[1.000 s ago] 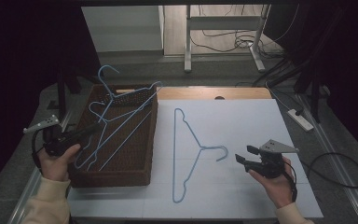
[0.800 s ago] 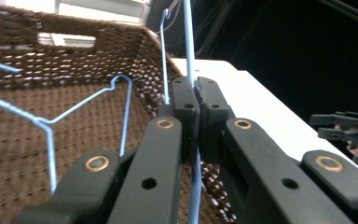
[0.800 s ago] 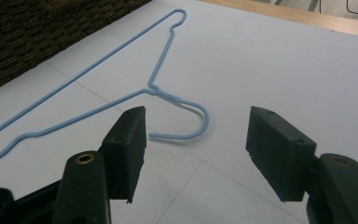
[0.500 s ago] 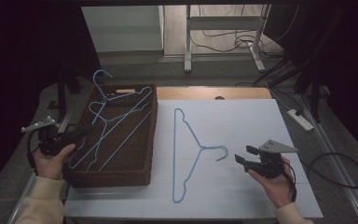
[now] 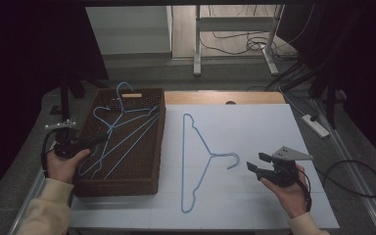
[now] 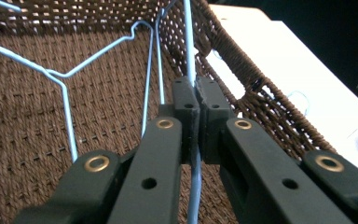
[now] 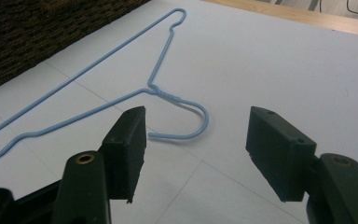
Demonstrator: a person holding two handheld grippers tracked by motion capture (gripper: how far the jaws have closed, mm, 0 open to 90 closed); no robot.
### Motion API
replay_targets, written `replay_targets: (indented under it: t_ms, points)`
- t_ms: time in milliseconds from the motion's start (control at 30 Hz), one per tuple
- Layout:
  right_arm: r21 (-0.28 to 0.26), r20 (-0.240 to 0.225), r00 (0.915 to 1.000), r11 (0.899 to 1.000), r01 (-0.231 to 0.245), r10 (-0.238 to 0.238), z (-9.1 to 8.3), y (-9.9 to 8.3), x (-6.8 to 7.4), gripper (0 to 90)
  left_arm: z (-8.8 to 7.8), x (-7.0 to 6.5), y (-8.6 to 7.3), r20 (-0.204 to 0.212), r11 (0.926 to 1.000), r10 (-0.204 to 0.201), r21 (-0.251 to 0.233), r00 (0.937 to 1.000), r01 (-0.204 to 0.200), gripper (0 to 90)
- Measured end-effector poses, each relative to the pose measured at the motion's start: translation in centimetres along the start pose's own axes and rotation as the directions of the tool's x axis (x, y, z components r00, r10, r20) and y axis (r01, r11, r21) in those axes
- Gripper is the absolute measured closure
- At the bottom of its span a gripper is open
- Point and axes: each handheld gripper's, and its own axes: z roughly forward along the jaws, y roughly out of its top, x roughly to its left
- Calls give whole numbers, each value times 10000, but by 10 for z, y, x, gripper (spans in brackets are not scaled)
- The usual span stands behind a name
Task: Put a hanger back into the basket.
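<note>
Covering most of the counter (image 5: 254, 100) is a smooth white sheet (image 5: 254, 132), flat and matte, with a strip of pale wood showing along its far edge. At the sheet's left side sits a rectangular basket (image 5: 127, 186) of dark brown woven cord, its walls coarse and ribbed, holding a loose heap of thin blue wire hangers (image 5: 122, 127) whose hooks poke over the far rim. Flat on the white sheet, just beside the basket, lies a single blue wire hanger (image 5: 196, 161), a slim triangle with a twisted neck and its curled hook pointing toward the right tool (image 5: 254, 162). That right tool, made of blocky black plastic, hovers near the hook with its jaws spread and nothing between them. Over the basket's near left part, the left tool (image 5: 98, 139) has its jaws pressed together, pinching the straight wire of one hanger in the heap.
</note>
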Motion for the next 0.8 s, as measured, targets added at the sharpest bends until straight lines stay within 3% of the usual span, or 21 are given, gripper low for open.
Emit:
replay_targets:
  t_ms: [233, 367, 533, 567, 633, 700, 733, 800]
  points:
    - [-9, -9, 10000, 10000, 3, -3, 0, 0, 0, 384, 10, 4, 2, 68, 9981, -269, 559, 9996, 265, 871]
    - [2, -14, 10000, 10000, 1, -1, 0, 0, 0, 384, 15, 3, 5, -538, 9921, -112, 1239, 9985, 178, 870]
    - [11, -4, 10000, 10000, 44, -44, 0, 0, 1, 384, 24, -3, 9, -1116, 9728, 456, 2309, 9927, -188, 870]
    - [15, -5, 10000, 10000, 51, -51, 0, 0, 1, 384, 29, -4, 10, -1283, 9598, 605, 2799, 9899, -224, 869]
    - [28, -7, 10000, 10000, 64, -64, 1, 0, 1, 384, 33, -3, 11, -1272, 9456, 661, 3246, 9897, -214, 868]
    - [29, -7, 10000, 10000, 62, -62, 0, 0, 1, 384, 35, -3, 11, -1344, 9423, 681, 3341, 9886, -195, 865]
    - [2, -11, 10000, 10000, 42, -42, 0, 0, 1, 384, 36, -1, 11, -1579, 9379, 725, 3466, 9848, -135, 865]
    - [2, -14, 10000, 10000, 47, -47, 0, 0, 1, 384, 37, 1, 10, -1763, 9382, 615, 3462, 9824, 34, 859]
